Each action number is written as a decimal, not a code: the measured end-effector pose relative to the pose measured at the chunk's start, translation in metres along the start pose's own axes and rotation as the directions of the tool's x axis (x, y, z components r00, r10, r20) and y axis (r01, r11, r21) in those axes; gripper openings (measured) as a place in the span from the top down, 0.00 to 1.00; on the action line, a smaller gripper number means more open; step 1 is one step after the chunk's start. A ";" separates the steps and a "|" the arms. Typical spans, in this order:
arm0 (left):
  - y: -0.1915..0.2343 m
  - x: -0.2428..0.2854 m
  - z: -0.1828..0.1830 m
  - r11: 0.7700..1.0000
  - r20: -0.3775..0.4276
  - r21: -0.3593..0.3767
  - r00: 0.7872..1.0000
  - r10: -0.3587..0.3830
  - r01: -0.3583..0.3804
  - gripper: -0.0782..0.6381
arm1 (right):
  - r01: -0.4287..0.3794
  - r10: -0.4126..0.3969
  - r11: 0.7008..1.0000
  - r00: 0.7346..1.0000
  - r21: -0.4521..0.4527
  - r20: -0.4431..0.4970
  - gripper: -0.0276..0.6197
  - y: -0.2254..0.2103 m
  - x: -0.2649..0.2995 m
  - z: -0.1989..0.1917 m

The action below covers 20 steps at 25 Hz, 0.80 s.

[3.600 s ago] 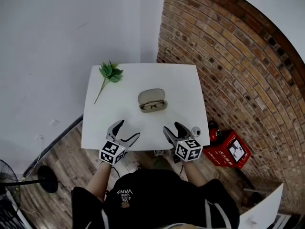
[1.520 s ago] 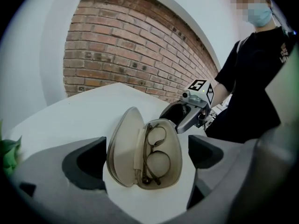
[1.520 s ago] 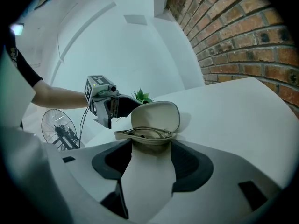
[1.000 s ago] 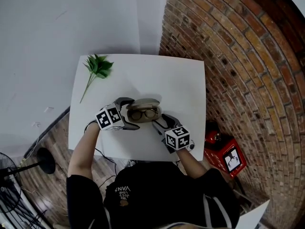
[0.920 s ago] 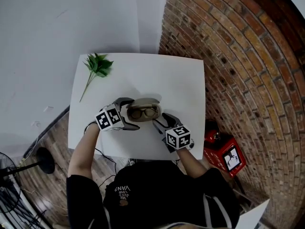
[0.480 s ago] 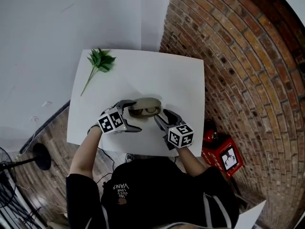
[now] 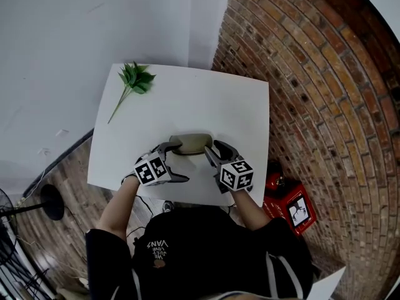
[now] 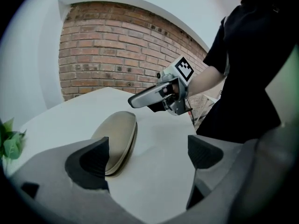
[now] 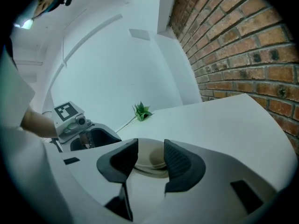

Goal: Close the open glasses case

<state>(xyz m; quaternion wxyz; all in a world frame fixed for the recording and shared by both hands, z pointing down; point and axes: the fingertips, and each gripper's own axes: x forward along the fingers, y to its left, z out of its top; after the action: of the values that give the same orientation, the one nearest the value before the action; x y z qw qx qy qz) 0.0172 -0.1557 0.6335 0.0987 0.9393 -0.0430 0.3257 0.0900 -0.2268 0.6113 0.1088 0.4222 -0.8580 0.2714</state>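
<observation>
The beige glasses case lies on the white table with its lid down on its base, and the glasses are hidden inside. My left gripper hovers off the case's left end, jaws wide open and empty. In the left gripper view the case lies ahead by the left pad. My right gripper is at the case's right end. Its jaws are closing, with a gap still between them. In the right gripper view the case shows just beyond the tips, not pinched.
A green leafy sprig lies at the table's far left corner. A brick wall runs along the right side. On the floor stand a red box to the right and a fan base to the left.
The case lid has come down over the glasses, from open to closed. My left gripper drew back from the case toward the near left. The right jaws narrowed.
</observation>
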 end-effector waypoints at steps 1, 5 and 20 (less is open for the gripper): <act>-0.001 0.002 -0.001 1.000 0.003 -0.010 1.000 0.005 -0.005 0.14 | -0.002 0.002 1.000 1.000 -0.004 -0.004 0.70 0.000 0.002 -0.001; -0.003 0.007 -0.006 0.999 -0.001 -0.029 1.000 0.024 -0.024 0.14 | -0.005 0.005 1.000 1.000 -0.016 -0.024 0.73 0.000 0.010 -0.006; 0.006 0.011 -0.009 0.990 -0.005 -0.058 0.992 0.128 -0.128 0.29 | 0.033 -0.045 0.993 0.994 -0.115 -0.099 0.96 -0.006 0.021 -0.023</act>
<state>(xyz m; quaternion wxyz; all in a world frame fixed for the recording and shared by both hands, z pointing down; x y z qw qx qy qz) 0.0196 -0.1601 0.6482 0.1049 0.9311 -0.1128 0.3307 0.0802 -0.2313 0.6410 0.1812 0.4177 -0.8570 0.2414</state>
